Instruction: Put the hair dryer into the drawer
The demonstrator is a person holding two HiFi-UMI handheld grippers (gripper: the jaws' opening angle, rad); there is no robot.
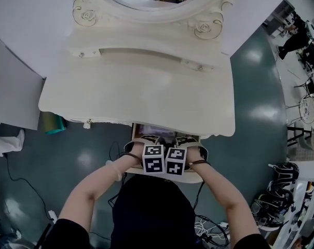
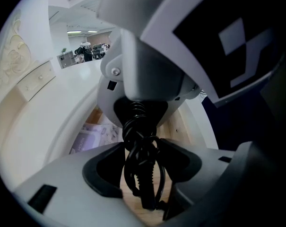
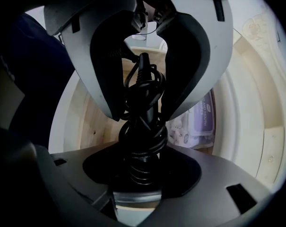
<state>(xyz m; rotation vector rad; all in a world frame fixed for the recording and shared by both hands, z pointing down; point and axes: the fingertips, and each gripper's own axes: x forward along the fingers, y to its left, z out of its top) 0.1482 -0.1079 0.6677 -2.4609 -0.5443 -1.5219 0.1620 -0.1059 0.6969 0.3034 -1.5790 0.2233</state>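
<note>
Over the open drawer (image 1: 138, 130) of a cream dressing table, both grippers meet tip to tip. My right gripper (image 3: 143, 171) points down and is shut on the hair dryer (image 3: 133, 200), of which only a grey handle end and the coiled cord sleeve (image 3: 142, 167) show. The black cord bundle (image 2: 142, 167) hangs from it between the pads of my left gripper (image 2: 143, 174), which is shut on it. In the head view the marker cubes of the left gripper (image 1: 153, 165) and right gripper (image 1: 176, 167) sit side by side above the drawer. The dryer's body is hidden.
A purple-and-white pack of wipes (image 3: 199, 122) lies on the drawer's wooden floor (image 2: 133, 207) at the far side. The dressing table top (image 1: 136, 87) stretches beyond, under an oval mirror. Loose cables (image 1: 211, 227) lie on the green floor beside the person.
</note>
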